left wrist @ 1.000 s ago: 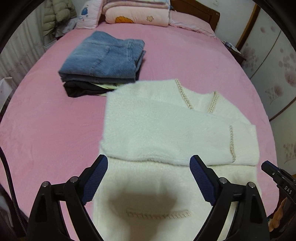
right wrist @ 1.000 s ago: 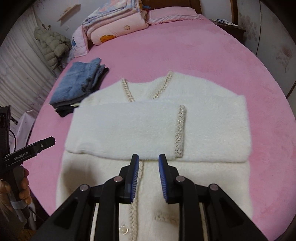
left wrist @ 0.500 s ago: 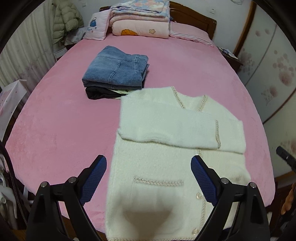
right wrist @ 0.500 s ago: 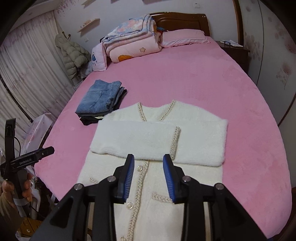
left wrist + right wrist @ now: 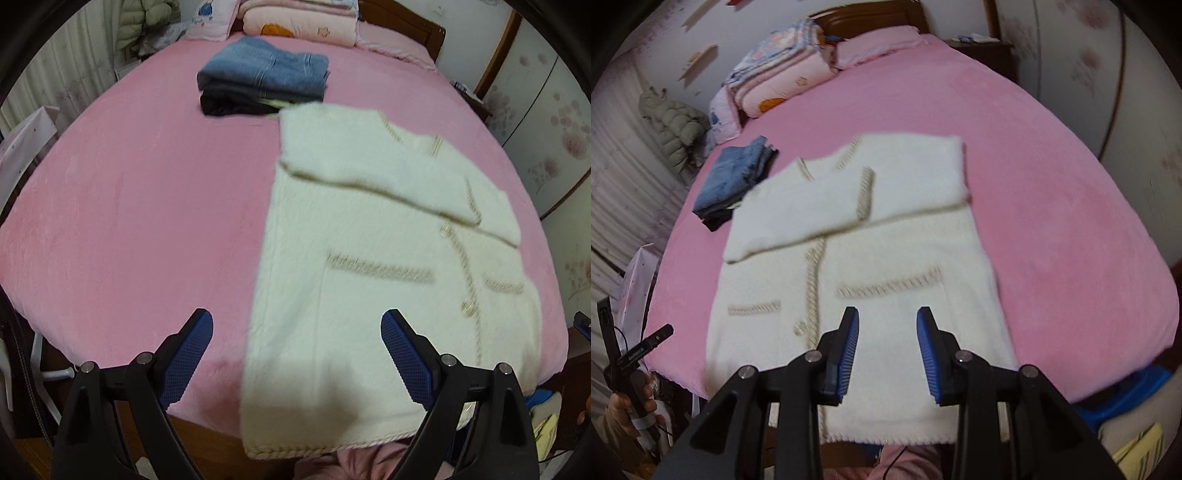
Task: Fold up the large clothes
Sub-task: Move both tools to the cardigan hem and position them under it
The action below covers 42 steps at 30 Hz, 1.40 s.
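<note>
The fluffy cream-white cardigan with braided beige trim (image 5: 897,258) lies face up on the near part of the pink plush bedspread (image 5: 1052,192). Its long axis runs from the foot of the bed toward the headboard: the V-neck points away toward the pillows, and the hem hangs a little over the near edge. Both sleeves are folded across the chest, crosswise to that axis, the upper one ending in a trimmed cuff. Below them two braid-edged pockets sit either side of the buttoned front.

The left gripper (image 5: 297,354) hovers above the cardigan's lower left corner with its blue-padded jaws spread wide and nothing between them. The right gripper (image 5: 887,350) hangs over the right-hand pocket area; its jaws have just been opening and stand partly apart, with no cloth pinched.

Beyond the cardigan's left shoulder sits a stack of folded blue jeans on dark garments (image 5: 264,79), just touching or just beside the shoulder corner. At the head of the bed lie folded pink quilts (image 5: 779,81) and a pink pillow (image 5: 879,46) against a brown wooden headboard (image 5: 871,14). An olive puffer jacket (image 5: 674,125) hangs by pale curtains on the left; floral wardrobe panels stand on the right.
</note>
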Each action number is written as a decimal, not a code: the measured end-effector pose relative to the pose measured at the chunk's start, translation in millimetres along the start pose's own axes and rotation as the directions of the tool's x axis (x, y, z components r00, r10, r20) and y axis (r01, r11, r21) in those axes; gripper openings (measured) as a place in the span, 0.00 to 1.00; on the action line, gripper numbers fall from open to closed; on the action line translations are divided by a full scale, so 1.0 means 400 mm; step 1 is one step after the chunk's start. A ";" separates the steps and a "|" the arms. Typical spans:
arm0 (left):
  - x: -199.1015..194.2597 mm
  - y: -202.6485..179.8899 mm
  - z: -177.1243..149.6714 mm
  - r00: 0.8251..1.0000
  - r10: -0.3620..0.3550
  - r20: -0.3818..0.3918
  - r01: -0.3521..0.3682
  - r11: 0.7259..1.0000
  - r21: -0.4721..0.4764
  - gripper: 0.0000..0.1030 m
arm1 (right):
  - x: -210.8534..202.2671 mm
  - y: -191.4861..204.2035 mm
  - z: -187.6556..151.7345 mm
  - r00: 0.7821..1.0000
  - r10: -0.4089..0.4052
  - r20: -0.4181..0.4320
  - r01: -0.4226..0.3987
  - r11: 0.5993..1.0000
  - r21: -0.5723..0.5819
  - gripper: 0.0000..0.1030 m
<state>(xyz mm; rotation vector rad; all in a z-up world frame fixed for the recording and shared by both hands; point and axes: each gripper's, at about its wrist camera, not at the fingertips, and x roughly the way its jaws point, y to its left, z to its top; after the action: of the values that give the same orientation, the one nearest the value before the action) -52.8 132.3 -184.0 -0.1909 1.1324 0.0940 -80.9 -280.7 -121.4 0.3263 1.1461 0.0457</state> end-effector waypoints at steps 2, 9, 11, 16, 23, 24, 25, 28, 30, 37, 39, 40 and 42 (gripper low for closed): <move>0.016 0.018 -0.026 1.000 -0.028 -0.010 0.028 1.000 -0.014 0.89 | 0.007 -0.017 -0.038 1.000 -0.020 -0.009 0.021 1.000 0.009 0.32; 0.045 0.011 -0.094 0.997 -0.037 -0.067 0.040 0.998 0.043 0.89 | 0.000 -0.042 -0.103 0.999 -0.046 -0.006 0.046 0.999 0.022 0.53; 0.049 0.007 -0.110 0.996 -0.039 -0.079 0.043 0.998 0.048 0.89 | -0.001 -0.050 -0.112 0.999 -0.050 -0.006 0.050 0.998 0.022 0.53; 0.090 0.016 -0.144 0.990 -0.057 -0.132 0.061 0.998 0.023 0.89 | 0.017 -0.097 -0.125 0.997 -0.067 -0.027 0.068 0.997 0.044 0.54; 0.155 0.039 -0.182 0.982 -0.006 -0.191 0.010 1.000 0.018 0.89 | 0.045 -0.163 -0.140 0.995 -0.084 -0.061 0.087 0.995 0.054 0.54; 0.166 0.042 -0.186 0.980 -0.008 -0.200 0.012 1.000 0.016 0.89 | 0.050 -0.169 -0.141 0.994 -0.086 -0.064 0.089 0.995 0.048 0.54; 0.171 0.045 -0.189 0.979 -0.010 -0.202 0.013 1.000 0.016 0.89 | 0.054 -0.174 -0.143 0.994 -0.089 -0.067 0.092 0.995 0.042 0.54; 0.190 0.059 -0.200 0.977 -0.017 -0.213 0.021 1.000 0.016 0.89 | 0.069 -0.191 -0.150 0.991 -0.102 -0.085 0.105 0.994 0.032 0.54; 0.204 0.063 -0.208 0.974 -0.021 -0.227 0.025 1.000 0.018 0.89 | 0.075 -0.205 -0.155 0.989 -0.117 -0.092 0.121 0.992 0.029 0.54; 0.236 0.078 -0.232 0.968 -0.053 -0.245 0.062 0.998 0.027 0.91 | 0.100 -0.252 -0.171 0.984 -0.128 -0.121 0.132 0.991 0.027 0.54; 0.244 0.089 -0.241 0.963 -0.077 -0.259 0.086 0.996 0.024 0.91 | 0.110 -0.266 -0.177 0.984 -0.124 -0.131 0.130 0.991 0.033 0.54; 0.247 0.096 -0.246 0.959 -0.090 -0.270 0.100 0.995 0.024 0.91 | 0.115 -0.275 -0.180 0.983 -0.121 -0.138 0.127 0.991 0.040 0.54; 0.249 0.108 -0.254 0.951 -0.113 -0.287 0.125 0.992 0.024 0.91 | 0.123 -0.292 -0.186 0.984 -0.092 -0.149 0.102 0.993 0.062 0.54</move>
<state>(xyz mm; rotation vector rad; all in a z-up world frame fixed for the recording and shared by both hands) -108.5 152.4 -320.5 -0.2405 1.4071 -0.0669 -142.6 -364.8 -225.0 0.3327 1.3100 -0.0572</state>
